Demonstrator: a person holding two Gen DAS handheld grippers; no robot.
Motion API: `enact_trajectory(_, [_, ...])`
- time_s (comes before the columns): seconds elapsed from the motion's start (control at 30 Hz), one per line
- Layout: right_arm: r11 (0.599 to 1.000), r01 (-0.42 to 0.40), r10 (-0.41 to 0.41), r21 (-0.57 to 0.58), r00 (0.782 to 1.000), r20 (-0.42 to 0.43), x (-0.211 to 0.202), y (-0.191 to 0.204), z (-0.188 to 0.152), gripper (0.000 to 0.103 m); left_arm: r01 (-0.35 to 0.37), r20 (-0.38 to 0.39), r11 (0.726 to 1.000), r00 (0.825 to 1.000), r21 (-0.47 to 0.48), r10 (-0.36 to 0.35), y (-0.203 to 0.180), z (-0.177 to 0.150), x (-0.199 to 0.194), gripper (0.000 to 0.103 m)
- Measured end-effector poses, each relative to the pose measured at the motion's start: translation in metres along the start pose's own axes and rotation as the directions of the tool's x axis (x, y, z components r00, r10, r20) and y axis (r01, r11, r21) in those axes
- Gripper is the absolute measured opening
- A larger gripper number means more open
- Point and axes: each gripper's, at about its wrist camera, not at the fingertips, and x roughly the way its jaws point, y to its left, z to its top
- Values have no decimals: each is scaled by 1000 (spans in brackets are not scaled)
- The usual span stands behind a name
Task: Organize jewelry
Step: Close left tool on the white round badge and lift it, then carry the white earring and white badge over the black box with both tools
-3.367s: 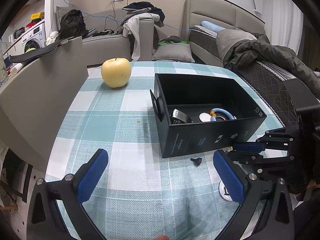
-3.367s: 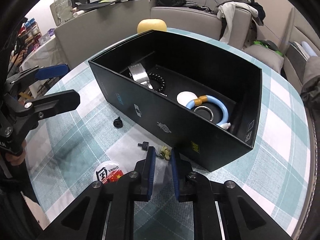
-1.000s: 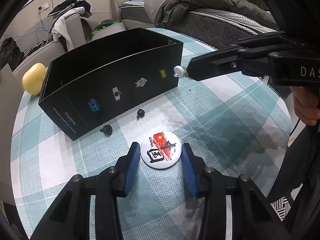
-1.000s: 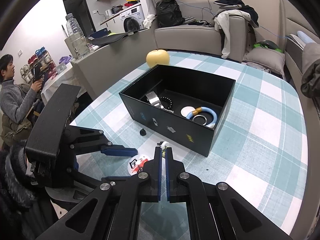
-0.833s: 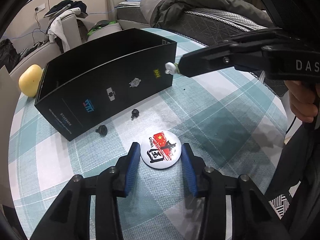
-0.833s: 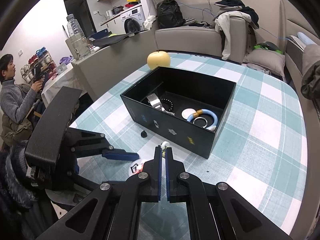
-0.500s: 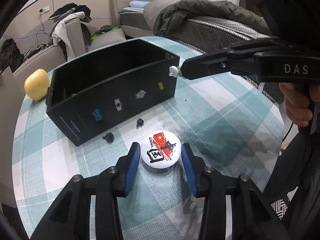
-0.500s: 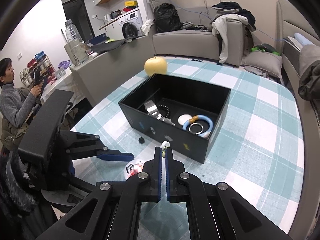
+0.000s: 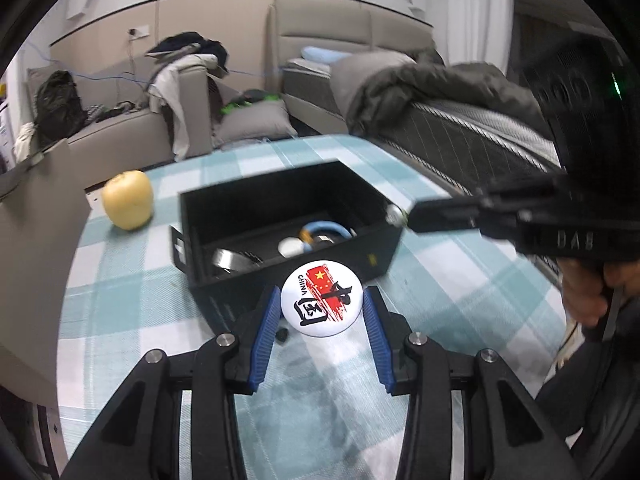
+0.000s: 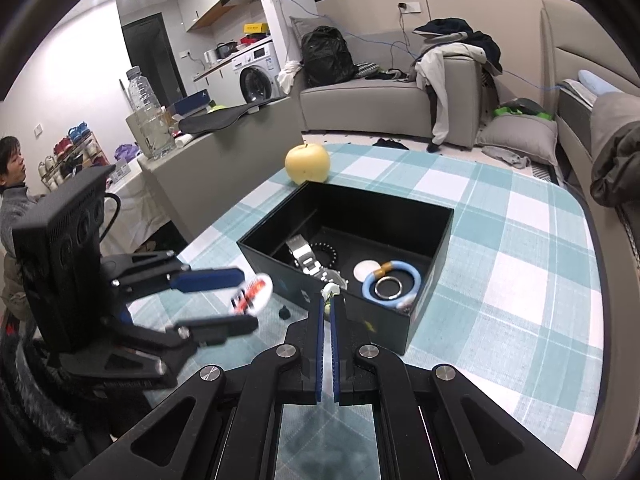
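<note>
This is a lived-in home, an open room serving as lounge, bedroom and laundry at once. A grey sofa (image 10: pixel 372 96) is heaped with clothes (image 10: pixel 452 64) and a black backpack (image 10: pixel 326 56). A bed (image 9: pixel 472 136) with a padded headboard carries a dark duvet (image 9: pixel 432 84). A washing machine (image 10: pixel 256 74) stands under a counter, shoes (image 10: pixel 64 152) fill a rack, and a checked tablecloth (image 10: pixel 520 248) bears an apple (image 10: pixel 307 163).

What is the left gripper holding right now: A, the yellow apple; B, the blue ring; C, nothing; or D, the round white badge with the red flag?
D: the left gripper has the round white badge clamped between its blue pads, lifted off the tablecloth.
</note>
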Motion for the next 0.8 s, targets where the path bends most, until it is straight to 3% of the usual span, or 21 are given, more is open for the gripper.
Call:
enact_trajectory(0.6, [997, 59, -65, 54, 992, 111, -7, -8, 35, 2, -144, 118, 981, 980, -130, 160, 31, 36, 3, 36])
enact_trajectory(0.8, [993, 76, -87, 90, 988, 126, 1, -13, 46, 2, -162, 106, 974, 978, -161, 180, 40, 41, 18, 36])
